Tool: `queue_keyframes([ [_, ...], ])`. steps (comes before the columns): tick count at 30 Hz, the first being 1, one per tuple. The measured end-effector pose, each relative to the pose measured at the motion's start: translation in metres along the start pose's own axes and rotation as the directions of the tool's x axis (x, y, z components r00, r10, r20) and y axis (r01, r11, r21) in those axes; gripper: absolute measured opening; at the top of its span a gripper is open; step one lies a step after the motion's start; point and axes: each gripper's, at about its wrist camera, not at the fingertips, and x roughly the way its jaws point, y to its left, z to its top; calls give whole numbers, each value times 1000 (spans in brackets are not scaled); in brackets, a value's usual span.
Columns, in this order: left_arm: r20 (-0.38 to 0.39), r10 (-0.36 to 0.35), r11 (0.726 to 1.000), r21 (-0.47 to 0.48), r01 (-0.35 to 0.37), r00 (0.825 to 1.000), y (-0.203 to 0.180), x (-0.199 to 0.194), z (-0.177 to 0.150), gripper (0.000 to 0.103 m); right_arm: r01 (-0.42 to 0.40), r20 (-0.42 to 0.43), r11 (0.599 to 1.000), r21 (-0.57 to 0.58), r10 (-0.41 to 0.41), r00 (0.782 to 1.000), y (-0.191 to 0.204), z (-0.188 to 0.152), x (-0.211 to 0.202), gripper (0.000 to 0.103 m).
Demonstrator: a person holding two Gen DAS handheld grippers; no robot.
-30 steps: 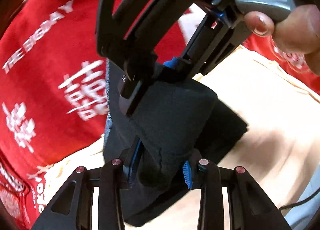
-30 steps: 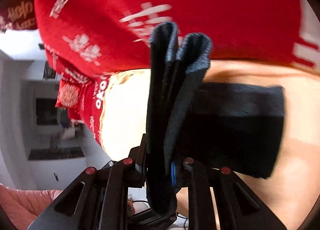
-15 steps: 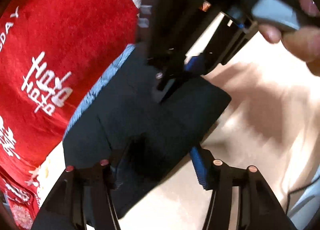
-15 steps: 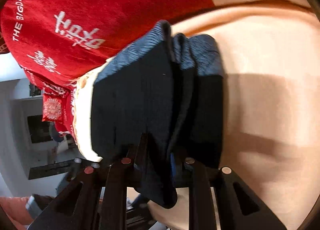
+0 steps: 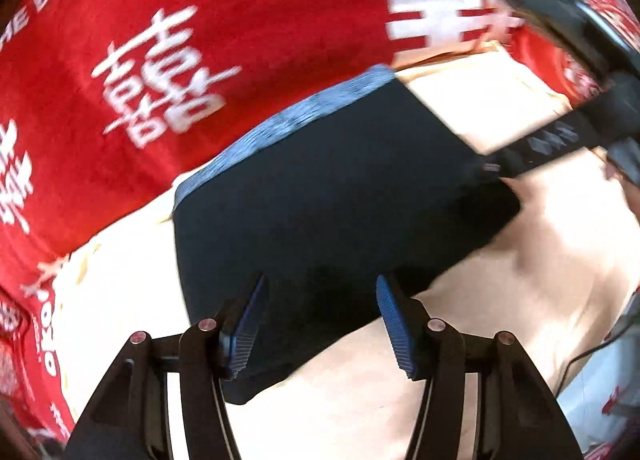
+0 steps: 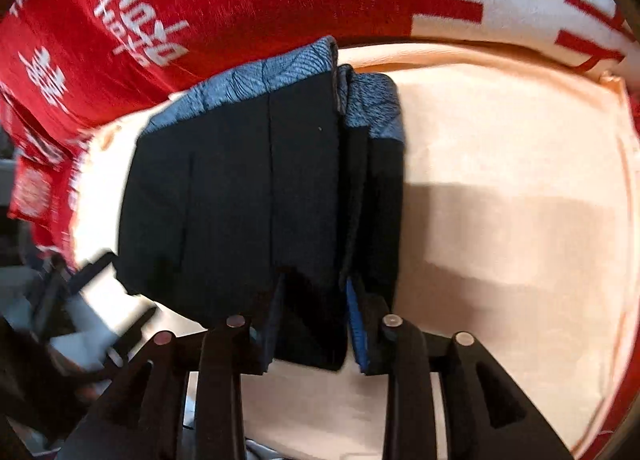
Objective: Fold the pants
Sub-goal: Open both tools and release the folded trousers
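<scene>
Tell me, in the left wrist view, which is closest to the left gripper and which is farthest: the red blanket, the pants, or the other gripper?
From the left gripper:
1. Pants: right under the fingertips, lying folded on the peach sheet.
2. Right gripper: at the pants' far right corner.
3. Red blanket: behind the pants' blue waistband, across the top.

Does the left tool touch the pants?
Apart. The left wrist view shows the left tool with both pads clear of the pants, dark cloth lying flat between and beyond them.
</scene>
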Motion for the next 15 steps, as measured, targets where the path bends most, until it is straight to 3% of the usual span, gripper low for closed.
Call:
queue_keyframes([
  [4,-61,1,993,-115,-8,998,30,10,-3,58,40,11,999,13,-41,999,2,-11,-3,35],
  [9,-93,3,983,-181,-20,996,50,21,-9,60,100,20,995,24,-101,995,9,-22,3,35],
  [10,-99,-3,982,-189,-16,995,51,22,-10,76,106,23,994,29,-107,994,10,-23,3,35],
  [11,-98,-8,979,-203,-12,995,53,23,-11,85,110,25,993,34,-111,994,11,-25,2,35],
  [15,-81,-19,977,-215,1,996,57,21,-14,89,122,27,991,55,-123,992,15,-27,-2,36],
])
